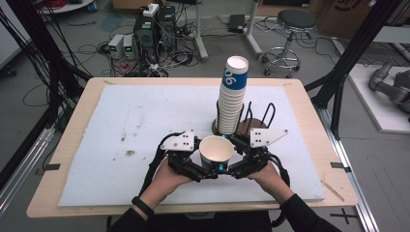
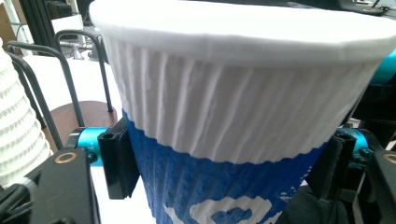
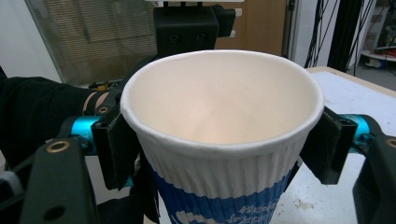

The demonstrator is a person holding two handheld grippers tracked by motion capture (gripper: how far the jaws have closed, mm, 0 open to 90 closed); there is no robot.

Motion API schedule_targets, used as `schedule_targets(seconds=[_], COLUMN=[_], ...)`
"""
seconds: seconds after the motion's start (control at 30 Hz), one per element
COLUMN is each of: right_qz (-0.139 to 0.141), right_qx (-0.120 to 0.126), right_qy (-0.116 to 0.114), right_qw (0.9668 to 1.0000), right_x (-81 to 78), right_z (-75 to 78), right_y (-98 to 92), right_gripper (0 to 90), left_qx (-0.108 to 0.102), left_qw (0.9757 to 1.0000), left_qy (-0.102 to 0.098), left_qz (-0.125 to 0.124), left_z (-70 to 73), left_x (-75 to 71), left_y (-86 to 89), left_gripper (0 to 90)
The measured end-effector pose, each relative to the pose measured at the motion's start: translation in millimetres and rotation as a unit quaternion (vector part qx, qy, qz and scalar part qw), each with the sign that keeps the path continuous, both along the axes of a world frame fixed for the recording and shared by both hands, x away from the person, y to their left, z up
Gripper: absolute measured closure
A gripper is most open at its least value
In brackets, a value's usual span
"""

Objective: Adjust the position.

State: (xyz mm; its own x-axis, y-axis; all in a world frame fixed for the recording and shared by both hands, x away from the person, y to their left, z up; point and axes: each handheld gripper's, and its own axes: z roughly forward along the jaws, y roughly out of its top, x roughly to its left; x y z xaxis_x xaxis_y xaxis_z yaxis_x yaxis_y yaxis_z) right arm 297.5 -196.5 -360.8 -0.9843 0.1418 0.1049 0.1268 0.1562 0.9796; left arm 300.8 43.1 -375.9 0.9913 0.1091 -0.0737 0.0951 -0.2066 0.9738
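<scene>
Holding one ribbed paper cup (image 1: 216, 151) upright above the surface (image 1: 121, 125), near the cup stack (image 1: 232, 96): my left fingers (image 2: 119, 163) and right fingers (image 3: 116, 154) both pressed its wall. Light, thin, crushable; best gripped low, gently.

We can read one marking for certain: white digits that look like "90" on the blue band of the top cup (image 1: 235, 76) of the stack. On the held cup (image 3: 223, 140) we see white print low on its blue band, cut off and too blurred to read.
</scene>
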Motion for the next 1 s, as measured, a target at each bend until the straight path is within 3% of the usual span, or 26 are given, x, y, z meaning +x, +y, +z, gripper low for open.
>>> schedule_targets(seconds=[0.53, 1.0], right_qz=[0.002, -0.016], right_qx=[-0.013, -0.017], right_qy=[-0.004, -0.008], right_qw=[0.9999, 0.9997], right_x=[-1.0, 3.6], right_z=[1.4, 4.0], right_y=[-1.6, -18.5], right_gripper=[17.7, 15.8], left_qx=[0.007, -0.005], left_qw=[1.0000, 0.9999], left_qy=[-0.002, -0.003], left_qz=[-0.002, 0.009], left_z=[0.4, 7.3], left_x=[1.0, 3.9], left_y=[1.7, 15.1], left_gripper=[25.4, 25.3])
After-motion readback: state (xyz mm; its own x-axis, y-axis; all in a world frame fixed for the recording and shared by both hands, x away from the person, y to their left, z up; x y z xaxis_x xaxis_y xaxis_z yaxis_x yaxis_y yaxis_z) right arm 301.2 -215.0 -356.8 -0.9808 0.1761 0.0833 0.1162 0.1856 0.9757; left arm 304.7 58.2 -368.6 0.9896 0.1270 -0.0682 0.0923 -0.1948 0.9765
